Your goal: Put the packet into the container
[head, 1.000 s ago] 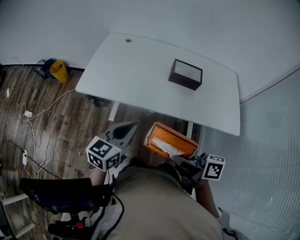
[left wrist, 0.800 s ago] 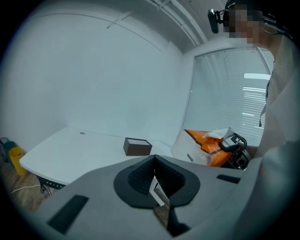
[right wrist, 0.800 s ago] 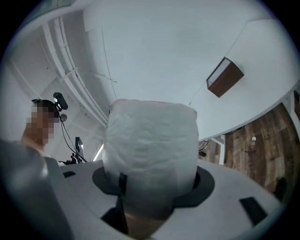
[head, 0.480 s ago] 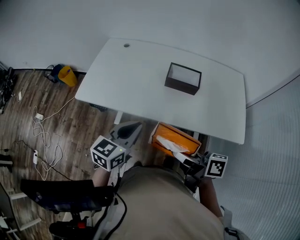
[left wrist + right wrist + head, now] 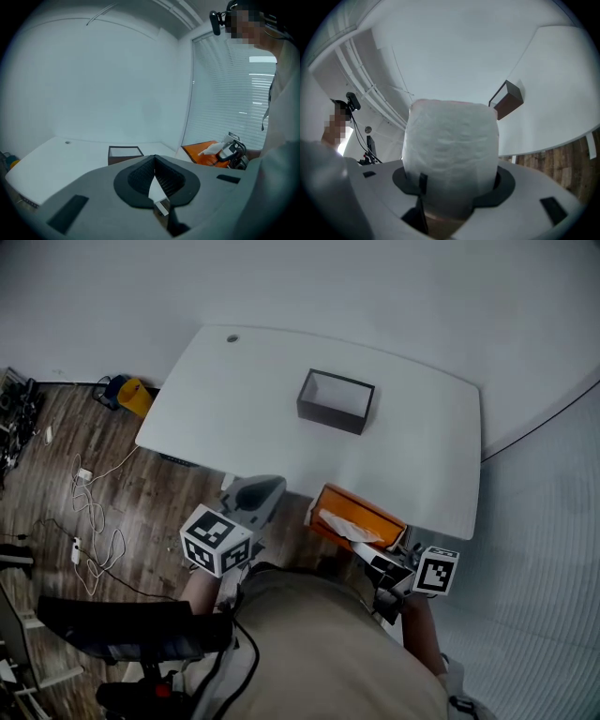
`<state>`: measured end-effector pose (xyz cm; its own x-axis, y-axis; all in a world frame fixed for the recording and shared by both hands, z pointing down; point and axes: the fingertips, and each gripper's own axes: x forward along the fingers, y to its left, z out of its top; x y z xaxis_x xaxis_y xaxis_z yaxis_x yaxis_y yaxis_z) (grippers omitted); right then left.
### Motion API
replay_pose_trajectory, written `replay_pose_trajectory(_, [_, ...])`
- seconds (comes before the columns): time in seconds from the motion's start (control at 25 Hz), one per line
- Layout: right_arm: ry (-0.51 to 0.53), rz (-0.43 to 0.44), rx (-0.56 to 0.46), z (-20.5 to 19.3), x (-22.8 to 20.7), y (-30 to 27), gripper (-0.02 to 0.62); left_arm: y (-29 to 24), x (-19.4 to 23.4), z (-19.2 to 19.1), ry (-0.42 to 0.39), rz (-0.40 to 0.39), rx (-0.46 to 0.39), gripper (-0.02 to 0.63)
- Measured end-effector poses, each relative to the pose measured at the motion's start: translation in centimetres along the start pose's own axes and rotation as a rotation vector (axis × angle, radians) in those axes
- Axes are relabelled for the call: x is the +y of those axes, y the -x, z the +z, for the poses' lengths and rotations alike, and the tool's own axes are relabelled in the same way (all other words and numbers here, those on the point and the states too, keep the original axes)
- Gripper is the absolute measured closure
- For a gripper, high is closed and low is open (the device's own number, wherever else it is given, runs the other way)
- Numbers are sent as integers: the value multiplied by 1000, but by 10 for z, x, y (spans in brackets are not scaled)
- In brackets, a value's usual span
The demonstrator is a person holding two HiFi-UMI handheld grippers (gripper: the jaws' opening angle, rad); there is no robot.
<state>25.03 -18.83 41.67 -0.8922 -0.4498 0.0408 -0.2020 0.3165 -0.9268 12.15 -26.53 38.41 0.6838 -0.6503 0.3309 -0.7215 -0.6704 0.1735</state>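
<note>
At the near edge of the tabletop [image 5: 216,399], clamping the orange packet [image 5: 354,515] in the right tool [image 5: 370,551], well apart from the dark container [image 5: 336,401]; holding the left tool [image 5: 258,493] empty, jaws together.

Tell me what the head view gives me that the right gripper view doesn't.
Head view only: the left gripper beside the packet, the packet's orange top, and cables on the wood floor. Right gripper view only: the right gripper seen close, its jaws closed on the packet's white end. Both: the packet, the dark container and the white table. The packet is not yet over the container.
</note>
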Motion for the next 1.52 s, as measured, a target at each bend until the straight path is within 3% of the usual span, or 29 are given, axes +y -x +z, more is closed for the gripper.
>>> replay_pose_trajectory(0.48, [-8,-11,-31,5,10,1,331,14,-3,1,-15,1,10,597])
replay_pose_trajectory(0.72, [-25,-85,-54,70,-35,-47,331,-47,73,5,32,-28,8,597])
replay_pose_trajectory(0.96, [-40,-160,-79,131,-30,-117,331,-40,159,40,89,-55,-25,597])
replay_pose_trajectory(1.04, [-21,-193,-106,144,-38,-133,331,-32,183,35,114,-66,-26,597])
replay_pose_trajectory(1.2, [53,-265,-128,155,-84,-155,331,-28,206,-4,101,-98,-16,597])
replay_pose_trajectory(1.52, [56,-343,-60,217,-128,-204,331,-37,242,1,116,-96,-3,595])
